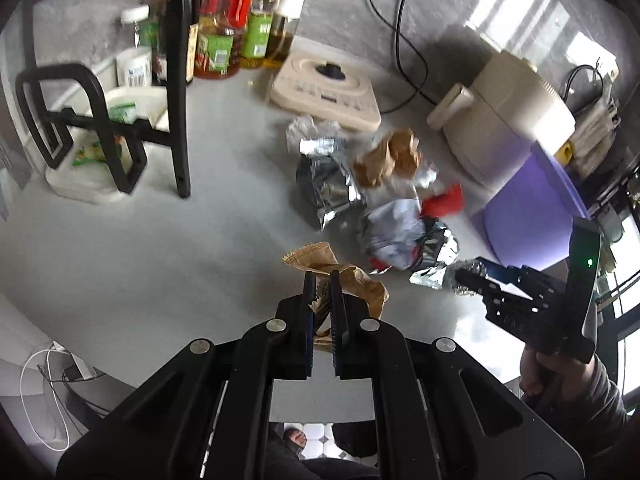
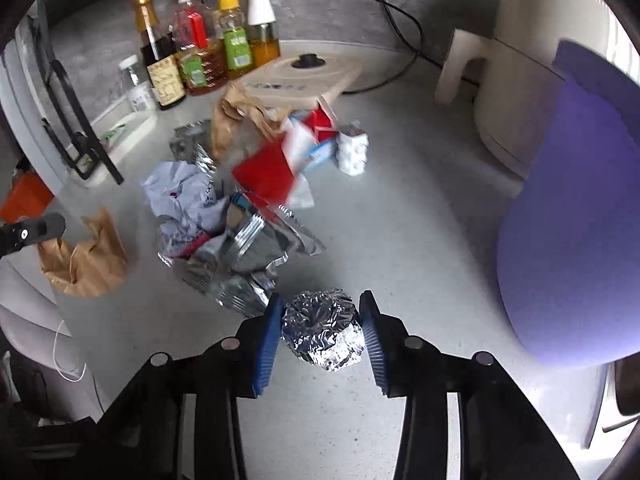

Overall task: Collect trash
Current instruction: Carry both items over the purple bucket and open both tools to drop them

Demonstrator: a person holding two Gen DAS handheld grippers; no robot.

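Brown crumpled paper bag (image 1: 344,280): pinched in left tool (image 1: 322,280).
Ball of crinkled silver foil (image 2: 322,334): between right tool (image 2: 322,330) pads, contact unclear.
Surface (image 1: 160,240): grey.

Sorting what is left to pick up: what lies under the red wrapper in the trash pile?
The red wrapper lies over clear plastic and a silver foil bag. Whatever lies beneath its middle is covered.

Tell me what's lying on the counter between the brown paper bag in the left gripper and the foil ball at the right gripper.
In the right wrist view, crumpled white paper and silver foil wrappers lie between the brown paper bag and the foil ball.
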